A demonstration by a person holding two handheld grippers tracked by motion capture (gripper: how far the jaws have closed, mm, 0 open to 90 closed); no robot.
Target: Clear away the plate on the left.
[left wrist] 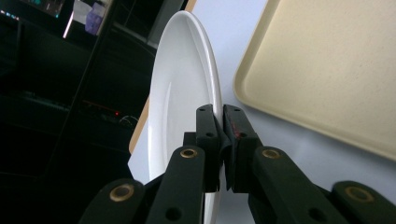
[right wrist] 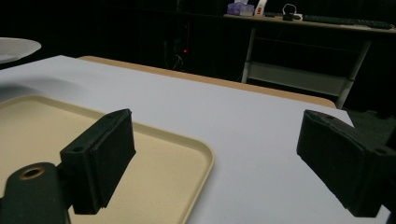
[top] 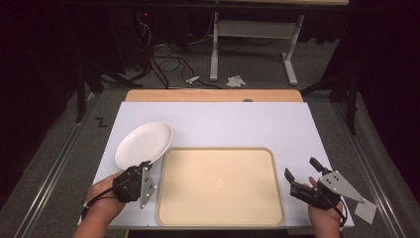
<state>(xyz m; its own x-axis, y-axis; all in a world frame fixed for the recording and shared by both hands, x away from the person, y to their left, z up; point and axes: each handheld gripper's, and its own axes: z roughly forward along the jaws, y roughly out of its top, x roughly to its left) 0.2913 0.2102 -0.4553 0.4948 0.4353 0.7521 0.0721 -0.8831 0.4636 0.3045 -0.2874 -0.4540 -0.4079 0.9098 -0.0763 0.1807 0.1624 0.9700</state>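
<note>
- My left gripper (top: 146, 166) has its two black jaws pinched onto the near rim of a round white ceramic plate (top: 143, 144); in the left gripper view the pads (left wrist: 207, 135) meet on the plate's (left wrist: 180, 93) thin edge with no gap I can see
- The plate sits at the left of the white table sheet (top: 223, 121), just beside the far-left corner of the tray; it looks tilted, but I cannot tell whether its far edge still touches the sheet
- From the left gripper's camera the plate runs off behind the jaws at the bottom, so its near rim is cut off from me
- The large cream rectangular plastic tray (top: 220, 186) with rounded corners lies flat in the middle of the near half of the sheet, nothing on it
- There is a faint small round mark at the tray's centre; I cannot read it
- My right gripper (top: 301, 169) is held near the tray's right edge, jaws spread wide with nothing between them; in its own view the pads (right wrist: 105, 154) frame the tray corner (right wrist: 187, 154) and bare sheet
- A black "Z"-shaped mark (top: 101, 122) shows on the grey floor left of the table
- A pale square patch (top: 365, 210) lies by the table's near-right corner, partly under the gripper's grey plate
- Beyond the table's wooden far edge (top: 213, 95), cables and a white desk frame (top: 252, 34) fade into darkness
</note>
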